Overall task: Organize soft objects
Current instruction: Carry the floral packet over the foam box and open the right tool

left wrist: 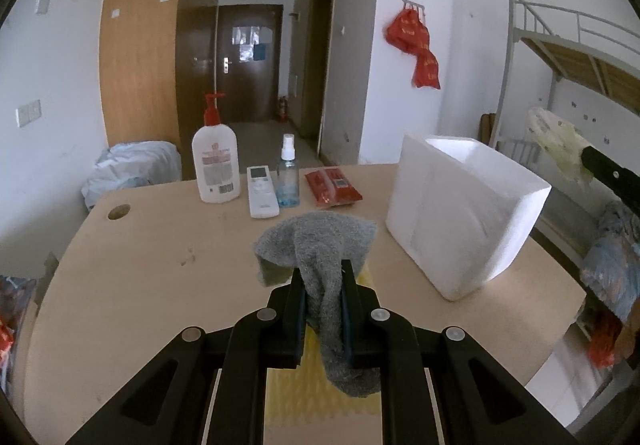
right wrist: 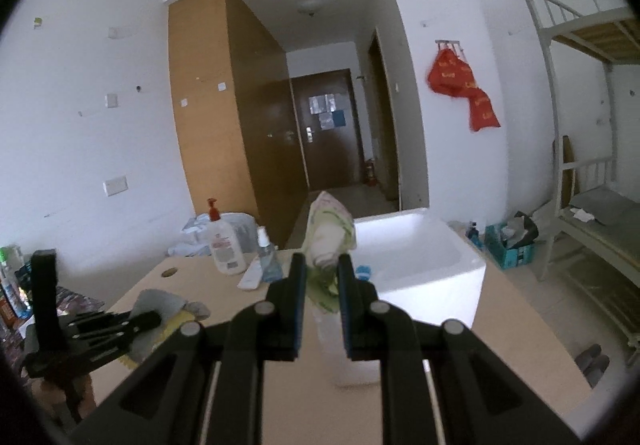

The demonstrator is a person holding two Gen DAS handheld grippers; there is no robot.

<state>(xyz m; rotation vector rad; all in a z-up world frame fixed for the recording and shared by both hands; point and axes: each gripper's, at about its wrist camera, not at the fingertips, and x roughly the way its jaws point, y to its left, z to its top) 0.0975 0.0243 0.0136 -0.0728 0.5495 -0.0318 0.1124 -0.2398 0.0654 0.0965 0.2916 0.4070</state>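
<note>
At the lower centre of the left wrist view, a grey sock [left wrist: 320,257] is gripped between the fingers of the left claw [left wrist: 322,277], its bunched end held over a yellow sponge [left wrist: 296,377] lying on the tabletop [left wrist: 160,277]. In the right wrist view, a pale green-patterned cloth [right wrist: 326,241] is clamped in the right claw [right wrist: 322,273] at frame centre, raised just beside the white foam box [right wrist: 424,265] seen right of centre.
</note>
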